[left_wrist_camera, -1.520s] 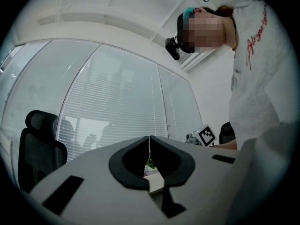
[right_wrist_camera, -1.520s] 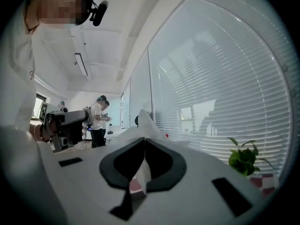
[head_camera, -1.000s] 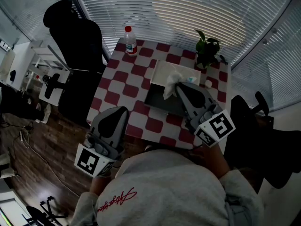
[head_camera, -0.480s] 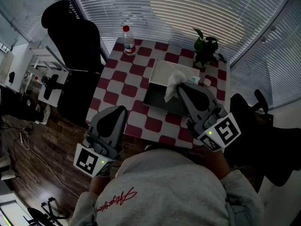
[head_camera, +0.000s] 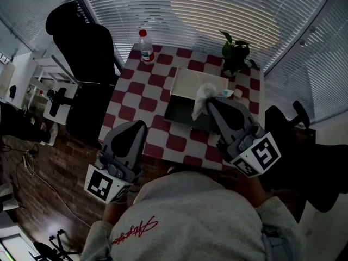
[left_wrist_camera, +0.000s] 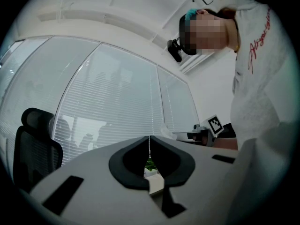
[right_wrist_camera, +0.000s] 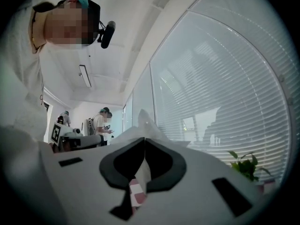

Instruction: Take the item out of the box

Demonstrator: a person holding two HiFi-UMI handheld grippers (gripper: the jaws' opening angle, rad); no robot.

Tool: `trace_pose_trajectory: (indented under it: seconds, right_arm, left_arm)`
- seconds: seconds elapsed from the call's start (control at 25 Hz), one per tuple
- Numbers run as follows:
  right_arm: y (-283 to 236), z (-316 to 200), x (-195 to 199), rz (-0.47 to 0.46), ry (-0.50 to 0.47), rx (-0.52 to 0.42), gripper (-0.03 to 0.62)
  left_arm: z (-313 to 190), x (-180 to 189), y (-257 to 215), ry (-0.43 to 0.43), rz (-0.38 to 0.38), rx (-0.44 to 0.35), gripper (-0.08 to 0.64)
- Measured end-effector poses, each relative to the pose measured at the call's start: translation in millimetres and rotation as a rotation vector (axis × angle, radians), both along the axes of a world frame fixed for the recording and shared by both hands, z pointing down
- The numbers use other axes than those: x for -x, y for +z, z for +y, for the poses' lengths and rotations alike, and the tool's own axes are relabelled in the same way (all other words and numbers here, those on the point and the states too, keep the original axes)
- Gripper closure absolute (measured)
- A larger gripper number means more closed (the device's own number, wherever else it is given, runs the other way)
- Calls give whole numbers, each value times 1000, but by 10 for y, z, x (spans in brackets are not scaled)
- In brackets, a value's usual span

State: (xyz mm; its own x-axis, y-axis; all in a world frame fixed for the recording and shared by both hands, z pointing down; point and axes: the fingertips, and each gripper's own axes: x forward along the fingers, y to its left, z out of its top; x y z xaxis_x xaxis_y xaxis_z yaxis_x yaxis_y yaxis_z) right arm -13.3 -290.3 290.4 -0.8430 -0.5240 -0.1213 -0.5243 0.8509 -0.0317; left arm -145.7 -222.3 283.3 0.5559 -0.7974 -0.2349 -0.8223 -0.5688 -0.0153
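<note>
On the red-and-white checked table (head_camera: 142, 91) stands a dark open box (head_camera: 179, 113) with its pale lid (head_camera: 190, 81) folded back. A crumpled white tissue (head_camera: 201, 98) rises over the box's right side, and my right gripper (head_camera: 209, 104) is shut on it. In the right gripper view the tissue (right_wrist_camera: 143, 123) stands up from between the closed jaws of the right gripper (right_wrist_camera: 144, 142). My left gripper (head_camera: 140, 125) hangs near the table's front left edge, away from the box. Its jaws meet in the left gripper view (left_wrist_camera: 150, 142) with nothing between them.
A clear bottle with a red cap (head_camera: 144, 45) stands at the table's far left corner, a small potted plant (head_camera: 235, 56) at the far right. A small white object (head_camera: 237, 93) lies right of the box. A black office chair (head_camera: 81, 42) stands left of the table, another chair (head_camera: 304, 145) at the right.
My right gripper has shifted slightly up and to the right with the tissue held in it. The left gripper has stayed where it was.
</note>
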Motion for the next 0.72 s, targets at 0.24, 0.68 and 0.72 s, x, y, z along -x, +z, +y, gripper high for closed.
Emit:
trace_pose_trajectory:
  seconds: [0.24,0.68,0.72]
  right_arm:
    - [-17,68,-8,-18,-5,6,577]
    - [3,199,-111,-27,25,9,577]
    - [1,212,-129,-28,31,9,577]
  left_arm:
    - [9,-8,-7,11,-4,-11,542]
    - [43,-87,11,50,-14,8,542]
    - [47,-103,13,56,-16,8,541]
